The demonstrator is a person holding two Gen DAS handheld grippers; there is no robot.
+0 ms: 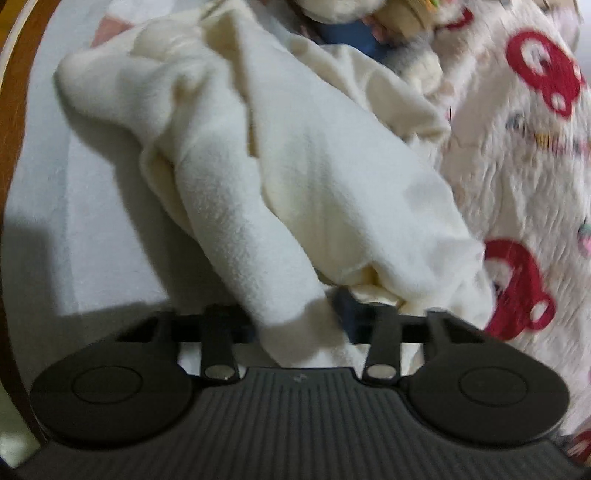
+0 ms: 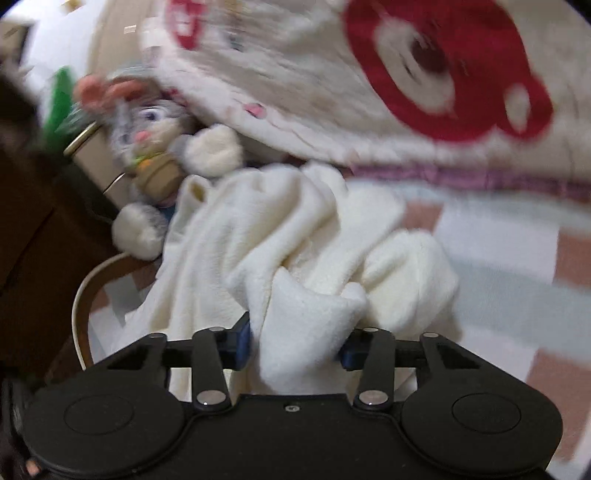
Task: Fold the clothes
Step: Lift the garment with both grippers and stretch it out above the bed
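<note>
both tools pinch the cream fleece garment (image 1: 295, 177): left tool (image 1: 301, 328), right tool (image 2: 295, 343).

no readable text, labels or numbers

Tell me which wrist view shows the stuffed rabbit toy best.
The right wrist view: the stuffed rabbit toy shows its face, pink bow and white paws, though blurred. The left wrist view catches only a cropped strip of it at the top edge, behind the cream garment.
</note>
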